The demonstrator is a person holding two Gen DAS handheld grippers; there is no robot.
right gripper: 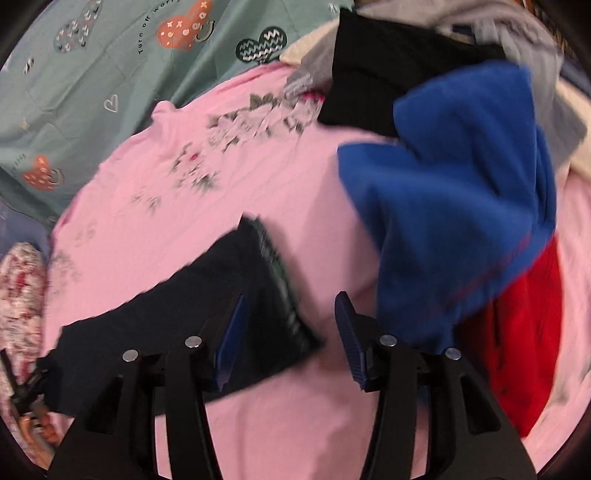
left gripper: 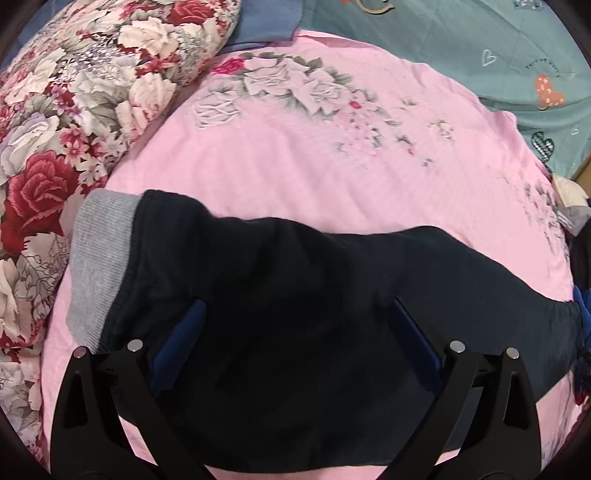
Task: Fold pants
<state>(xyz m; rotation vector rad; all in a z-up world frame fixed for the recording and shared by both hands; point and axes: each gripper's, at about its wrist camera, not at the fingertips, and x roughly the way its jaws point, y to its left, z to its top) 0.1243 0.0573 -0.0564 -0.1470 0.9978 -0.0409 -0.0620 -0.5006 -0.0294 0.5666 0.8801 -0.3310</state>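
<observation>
Left wrist view: dark navy pants [left gripper: 295, 280] lie stretched sideways across a pink bedspread [left gripper: 295, 158] printed with pale roses. The fabric looks soft and thick, almost black in this light, with shallow folds along its upper edge. At the pants' left end sits a wide band of ribbed grey knit [left gripper: 98, 266], lying flat on the spread. The pants' right end tapers toward the edge of the picture. The left gripper [left gripper: 295, 339] hangs over the middle of the pants with its two blue-padded fingers [left gripper: 181, 343] spread wide apart, holding nothing; whether the tips touch the cloth cannot be told. Left of the pants, a quilt with red and white roses [left gripper: 55, 147] borders the pink spread. Beyond the pants, on the far side of the spread, lies a teal sheet with heart shapes [left gripper: 498, 55].

Right wrist view, somewhat blurred: one dark end of the pants [right gripper: 207, 295] lies on the pink bedspread [right gripper: 258, 184], ending in a straight edge with a faintly greenish ribbed strip. The right gripper [right gripper: 291, 332] hovers at that end, fingers [right gripper: 349, 332] well apart and gripping nothing; the left finger is over the dark cloth, the right one over bare pink. Right of the pants lies a heap of clothes: a bright blue garment [right gripper: 461, 221] on top, red fabric [right gripper: 524, 332] below it, black cloth [right gripper: 376, 74] and grey cloth [right gripper: 517, 33] behind. The teal sheet [right gripper: 92, 92] lies beyond the pants, on the left.
</observation>
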